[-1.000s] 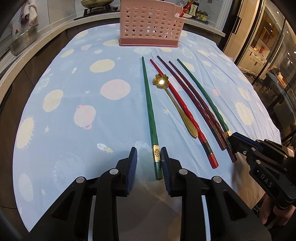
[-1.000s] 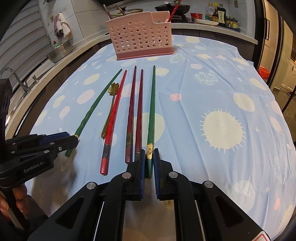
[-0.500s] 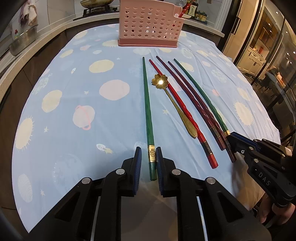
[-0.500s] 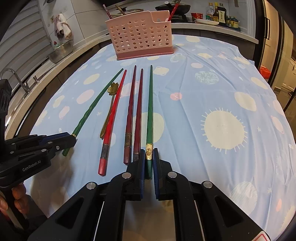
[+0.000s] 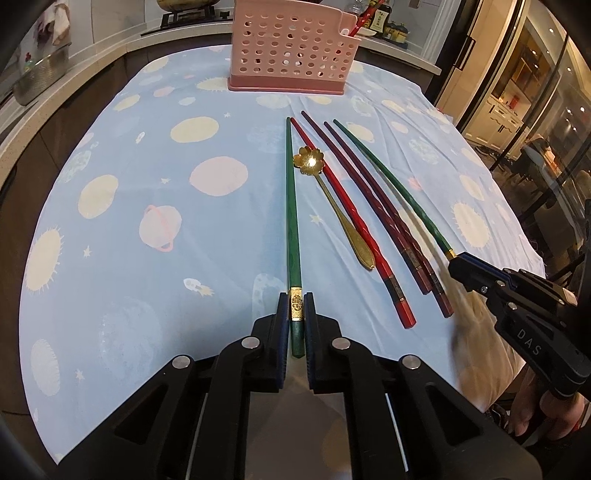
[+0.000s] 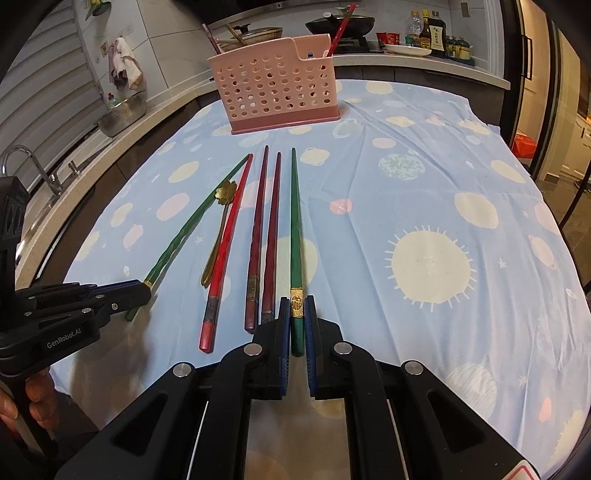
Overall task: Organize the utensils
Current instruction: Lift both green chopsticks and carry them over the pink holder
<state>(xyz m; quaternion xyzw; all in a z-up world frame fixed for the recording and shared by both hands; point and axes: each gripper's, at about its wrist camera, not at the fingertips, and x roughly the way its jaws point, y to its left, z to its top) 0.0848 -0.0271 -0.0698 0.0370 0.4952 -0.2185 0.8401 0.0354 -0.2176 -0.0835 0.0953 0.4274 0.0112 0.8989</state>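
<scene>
We are holding two grippers over a table point(image 5: 110, 221) covered in a blue planet-print cloth. Our left gripper point(image 5: 295, 306) is closing its jaws on the left green chopstick point(image 5: 291, 206); both pads are pressing the gold band near its thick end, which is lying on the cloth. Our right gripper point(image 6: 296, 310) is clamped tight on the right green chopstick point(image 6: 295, 221), also at its gold band, with the thick end sticking back between the fingers. Between the two green sticks the others are lying side by side, all pointing toward the pink basket point(image 6: 277, 88): a gold flower spoon point(image 5: 332, 199), a red chopstick point(image 5: 354, 221) just beside it, and two maroon chopsticks point(image 6: 264, 229) close together. The basket is standing upright at the far edge of the cloth, well apart from the row, with a few sticks already poking out of it. Behind it a counter is carrying pots and bottles point(image 6: 430, 35).
</scene>
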